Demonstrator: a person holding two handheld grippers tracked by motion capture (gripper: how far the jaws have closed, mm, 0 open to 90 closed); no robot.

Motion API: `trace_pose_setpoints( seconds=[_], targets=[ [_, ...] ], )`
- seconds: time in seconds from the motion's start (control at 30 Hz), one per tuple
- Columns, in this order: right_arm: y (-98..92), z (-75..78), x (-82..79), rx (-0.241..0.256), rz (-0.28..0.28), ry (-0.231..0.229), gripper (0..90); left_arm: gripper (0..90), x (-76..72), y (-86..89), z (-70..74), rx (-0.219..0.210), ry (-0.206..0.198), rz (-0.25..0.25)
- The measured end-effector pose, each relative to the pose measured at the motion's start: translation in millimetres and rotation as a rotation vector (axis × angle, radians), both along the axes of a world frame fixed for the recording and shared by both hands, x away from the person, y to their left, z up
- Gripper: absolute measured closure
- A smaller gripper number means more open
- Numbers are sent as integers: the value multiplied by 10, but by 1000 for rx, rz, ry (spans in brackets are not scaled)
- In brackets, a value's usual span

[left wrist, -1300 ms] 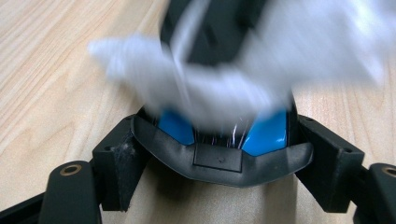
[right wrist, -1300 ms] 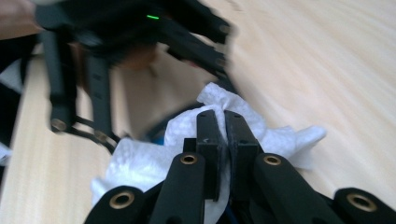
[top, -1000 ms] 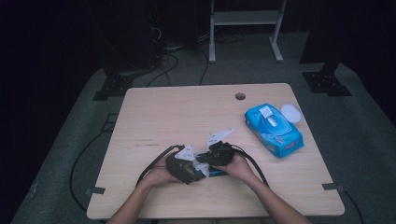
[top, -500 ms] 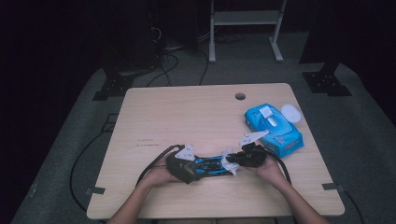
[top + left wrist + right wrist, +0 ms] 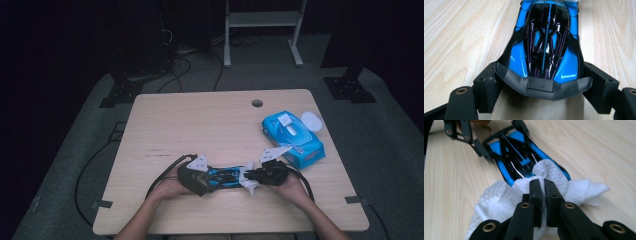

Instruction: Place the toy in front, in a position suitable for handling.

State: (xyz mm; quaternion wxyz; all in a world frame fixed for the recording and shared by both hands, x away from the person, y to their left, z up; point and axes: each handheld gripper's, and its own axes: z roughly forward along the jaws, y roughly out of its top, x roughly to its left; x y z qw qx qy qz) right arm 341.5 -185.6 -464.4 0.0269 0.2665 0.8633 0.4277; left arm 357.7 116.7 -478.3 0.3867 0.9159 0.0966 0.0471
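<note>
Left tool point(image 5: 544, 86) clamps the toy car's point(image 5: 546, 42) spoiler end on the worktop point(image 5: 200, 125), right tool point(image 5: 543, 192) pinched shut on a wipe point(image 5: 499, 200) at its nose; best keep the car pinned and wipe lengthwise, lightly.

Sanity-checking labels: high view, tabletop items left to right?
left gripper → blue toy car → white wipe → right gripper → blue wipes pack → white lid
</note>
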Motion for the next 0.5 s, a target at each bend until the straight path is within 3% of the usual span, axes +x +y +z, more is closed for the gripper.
trace_pose_setpoints(
  seconds=[0.17, 0.27, 0.33, 0.5],
  targets=[
    [65, 30, 3, 0, 3, -4, 851, 234, 11, -28, 15, 17, 3, -4],
    [309, 92, 88, 7, 31, -43, 851, 234, 12, -29, 13, 14, 6, -4],
    [372, 107, 152, 3, 31, -55, 851, 234, 14, -22, 14, 14, 6, -4],
    [259, 66, 227, 2, -3, -41, 851, 235, 17, -23, 16, 16, 2, -7]
  ],
)
